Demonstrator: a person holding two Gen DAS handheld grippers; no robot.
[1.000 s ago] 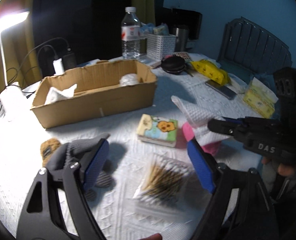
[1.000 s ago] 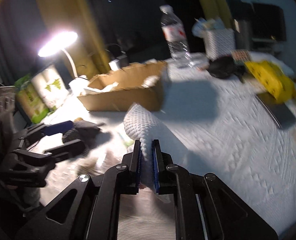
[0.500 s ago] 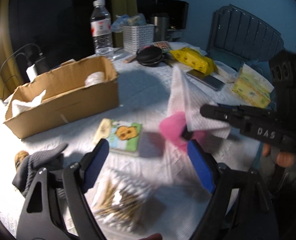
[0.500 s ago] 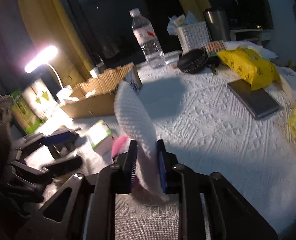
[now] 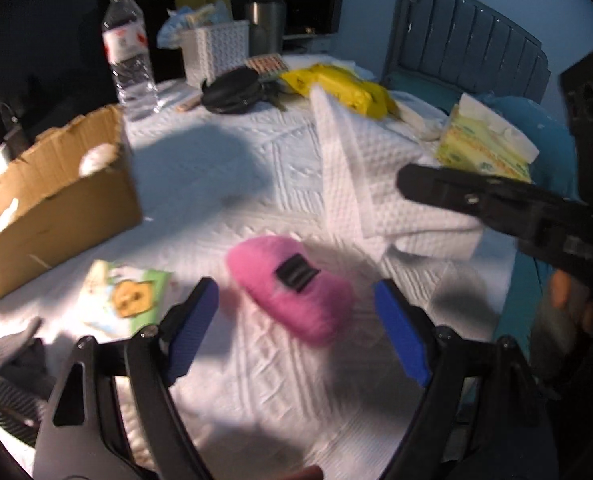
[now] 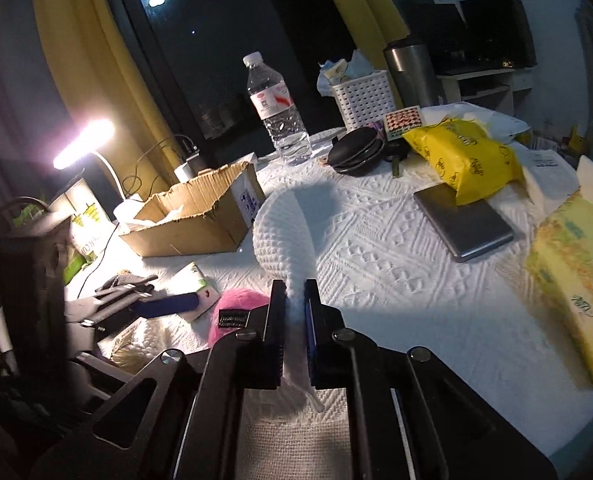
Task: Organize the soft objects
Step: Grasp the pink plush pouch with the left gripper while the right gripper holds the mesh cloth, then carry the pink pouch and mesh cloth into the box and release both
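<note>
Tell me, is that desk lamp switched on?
On. The lamp head glows bright white against the dark window and lights the cardboard box beside it.

Landmark: water bottle (image 6: 276, 108), upright at far side of table (image 6: 396, 280), clear, red-and-white label, white cap. Right of bottle: white perforated basket (image 6: 362, 98) w/ packets inside; steel tumbler (image 6: 412, 72) right of that. Near side of bottle, to its right: black round pouch (image 6: 356, 152), checked card (image 6: 403, 119), yellow plastic pack (image 6: 462, 158) w/ one end lying on a grey flat device (image 6: 466, 222). Far right of bottle: yellow tissue pack (image 6: 576, 276) at table edge. Left of bottle: lit desk lamp (image 6: 84, 144), white charger w/ cables (image 6: 186, 168). Grey chair (image 5: 468, 40) well right of bottle, beyond table.
</note>
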